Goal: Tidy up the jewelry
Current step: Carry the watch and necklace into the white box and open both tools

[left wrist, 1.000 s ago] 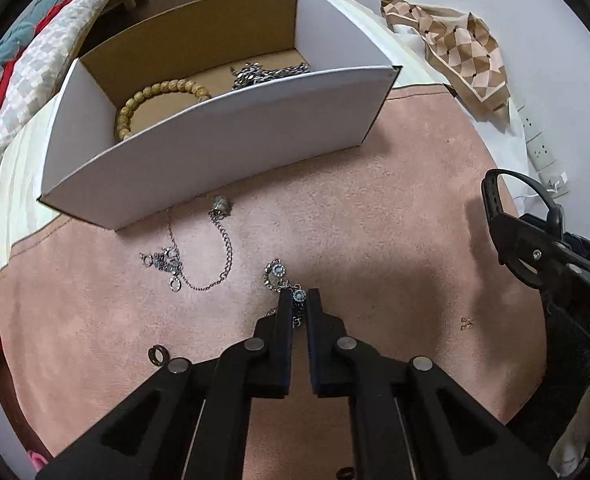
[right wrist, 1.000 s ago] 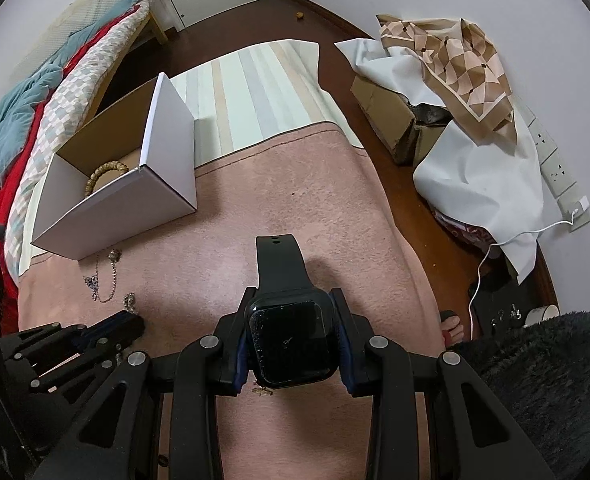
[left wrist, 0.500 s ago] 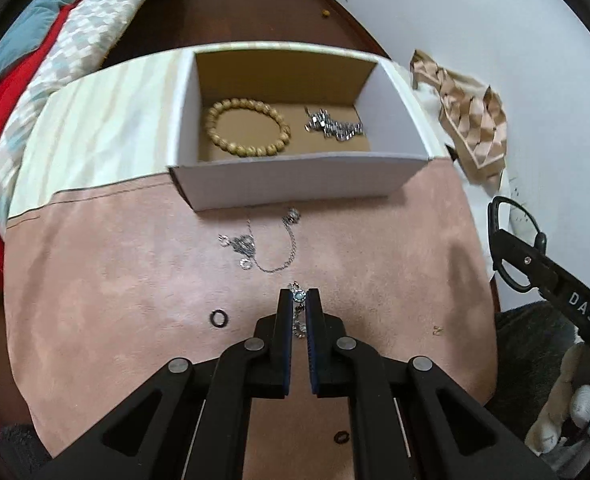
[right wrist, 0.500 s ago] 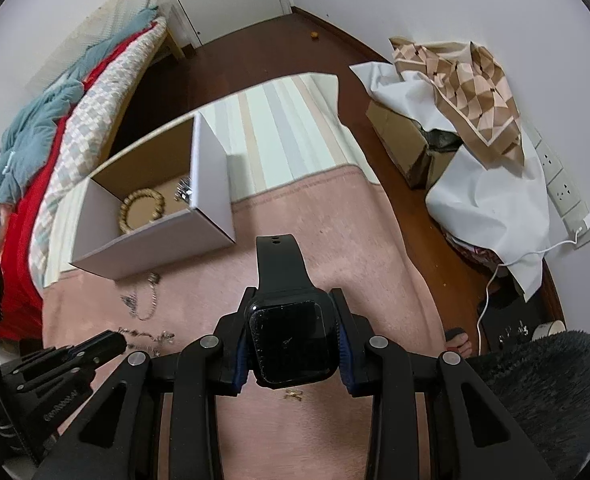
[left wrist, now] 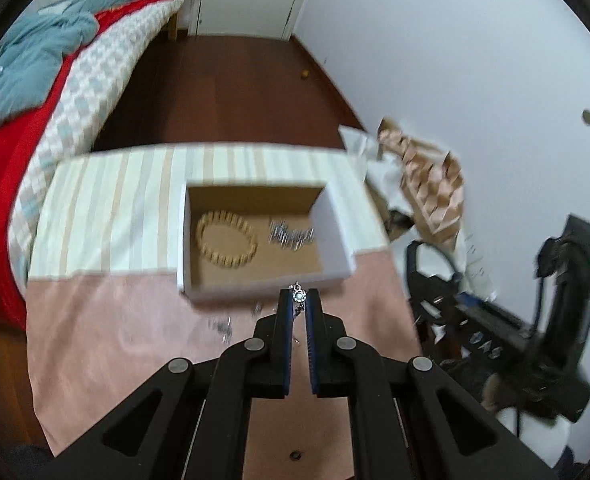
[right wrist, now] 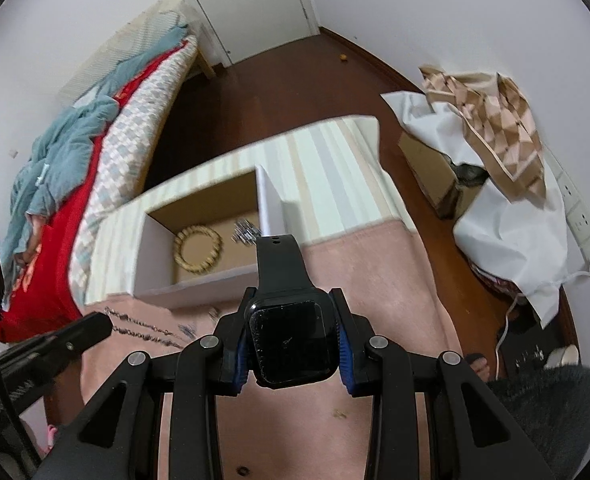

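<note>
Both grippers have risen, left gripper point(left wrist: 298, 298) pinching a silver chain point(left wrist: 297, 296), right gripper point(right wrist: 291, 340) clamping a smartwatch point(right wrist: 289, 340).

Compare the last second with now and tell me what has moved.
Both grippers have risen from the pink cloth. The left gripper lifted the silver chain clear of the cloth; it now dangles from the shut jaws, nearer the box. The right gripper stays clamped on the black watch. The bead bracelet in the box is unchanged.
</note>
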`<state>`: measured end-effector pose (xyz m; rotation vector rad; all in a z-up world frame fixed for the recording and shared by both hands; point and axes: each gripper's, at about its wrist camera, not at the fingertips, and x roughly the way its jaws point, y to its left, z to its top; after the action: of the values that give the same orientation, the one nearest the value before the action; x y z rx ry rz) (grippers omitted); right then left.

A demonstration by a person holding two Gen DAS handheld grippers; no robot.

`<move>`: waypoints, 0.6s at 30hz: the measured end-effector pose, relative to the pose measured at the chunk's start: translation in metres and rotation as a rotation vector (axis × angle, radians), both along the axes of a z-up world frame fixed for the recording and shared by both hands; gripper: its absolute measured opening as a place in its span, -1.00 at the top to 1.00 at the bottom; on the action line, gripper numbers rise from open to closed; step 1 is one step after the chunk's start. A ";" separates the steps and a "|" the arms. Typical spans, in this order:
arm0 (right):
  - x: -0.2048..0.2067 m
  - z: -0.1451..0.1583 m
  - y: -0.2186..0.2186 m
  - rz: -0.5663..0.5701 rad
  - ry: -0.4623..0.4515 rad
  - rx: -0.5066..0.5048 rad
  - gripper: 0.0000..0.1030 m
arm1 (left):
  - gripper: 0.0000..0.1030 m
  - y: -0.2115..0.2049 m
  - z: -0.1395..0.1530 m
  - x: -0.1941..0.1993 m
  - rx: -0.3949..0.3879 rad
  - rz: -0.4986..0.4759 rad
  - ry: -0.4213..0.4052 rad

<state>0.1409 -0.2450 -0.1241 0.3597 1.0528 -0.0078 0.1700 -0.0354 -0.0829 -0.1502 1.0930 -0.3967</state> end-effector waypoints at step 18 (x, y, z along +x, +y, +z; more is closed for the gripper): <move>0.120 -0.042 0.036 0.193 0.200 0.049 0.28 | 0.87 0.021 -0.072 0.083 0.155 0.096 0.163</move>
<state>0.2604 -0.2088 -0.1665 0.3046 1.2845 0.1579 0.2526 -0.0147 -0.1550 -0.0983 1.2673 -0.2145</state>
